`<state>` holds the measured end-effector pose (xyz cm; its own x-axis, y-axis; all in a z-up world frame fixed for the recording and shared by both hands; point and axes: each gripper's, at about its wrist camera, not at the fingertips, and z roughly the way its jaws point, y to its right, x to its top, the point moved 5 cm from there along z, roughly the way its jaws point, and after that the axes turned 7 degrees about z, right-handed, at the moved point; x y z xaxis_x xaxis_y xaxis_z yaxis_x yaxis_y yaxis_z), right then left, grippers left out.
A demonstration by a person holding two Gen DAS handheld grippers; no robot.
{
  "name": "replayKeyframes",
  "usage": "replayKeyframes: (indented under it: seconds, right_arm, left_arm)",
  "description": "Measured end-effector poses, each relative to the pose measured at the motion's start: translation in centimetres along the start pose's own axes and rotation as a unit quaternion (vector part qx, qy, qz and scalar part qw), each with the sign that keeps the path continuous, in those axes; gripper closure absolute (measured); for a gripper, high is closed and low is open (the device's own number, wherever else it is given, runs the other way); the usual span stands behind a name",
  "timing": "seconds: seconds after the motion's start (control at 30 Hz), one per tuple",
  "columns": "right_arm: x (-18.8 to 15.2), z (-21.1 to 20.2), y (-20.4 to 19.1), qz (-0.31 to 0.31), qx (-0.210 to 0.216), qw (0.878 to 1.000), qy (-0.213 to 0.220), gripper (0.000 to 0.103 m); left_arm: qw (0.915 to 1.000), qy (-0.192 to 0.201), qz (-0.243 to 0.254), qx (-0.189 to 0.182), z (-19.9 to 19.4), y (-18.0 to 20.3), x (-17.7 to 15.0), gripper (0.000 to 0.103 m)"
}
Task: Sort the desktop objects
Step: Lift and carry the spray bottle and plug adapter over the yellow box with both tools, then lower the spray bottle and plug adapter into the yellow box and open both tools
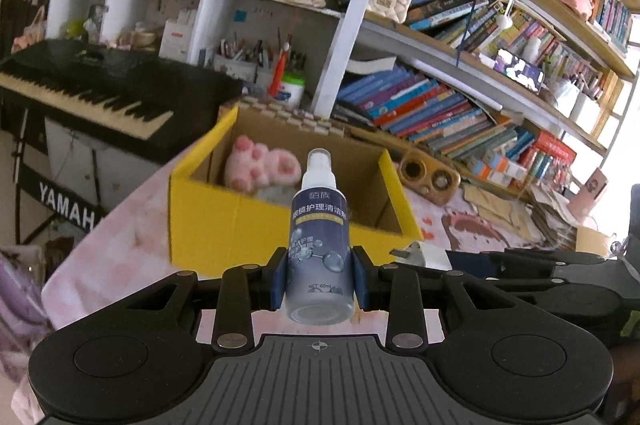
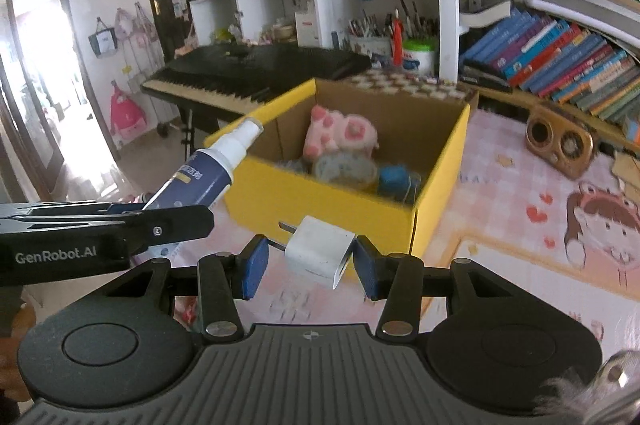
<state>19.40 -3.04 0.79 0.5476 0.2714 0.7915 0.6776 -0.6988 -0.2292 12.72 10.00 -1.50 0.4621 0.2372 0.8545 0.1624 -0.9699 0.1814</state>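
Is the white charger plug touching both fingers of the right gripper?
Cannot tell. In the right wrist view the white charger plug meets the right finger of the right gripper, but only its prongs reach toward the left one.

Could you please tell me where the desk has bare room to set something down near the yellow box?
Free: pink mat right of the yellow box, before the wooden speaker. Crowded: inside the box, around the plush toy.

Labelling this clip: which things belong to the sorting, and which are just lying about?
In the job: navy spray bottle with white cap, white plug adapter, yellow cardboard box.
Lying about: black Yamaha keyboard, wooden twin-dial radio, leaning shelf books.
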Motion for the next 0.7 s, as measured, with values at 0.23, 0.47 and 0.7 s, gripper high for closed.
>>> replayKeyframes:
  seconds: [0.23, 0.47, 0.7]
  right_arm:
    - [3.9, 1.9, 1.8, -0.008, 0.011, 1.0, 0.02, 0.059]
    - [6.6, 4.9, 3.6, -0.036, 0.012, 0.999, 0.016, 0.059]
    - [7.4, 8.9, 5.4, -0.062, 0.009, 0.998, -0.032, 0.059]
  left_arm:
    - [0.9998, 0.015, 0.008, 0.014, 3.2, 0.2, 3.0, 0.071]
    - [0.9994, 0.01, 0.013, 0.032, 6.7, 0.1, 4.6, 0.071]
    - [0.9983, -0.021, 0.03, 0.046, 10.7, -0.3, 4.8, 0.071]
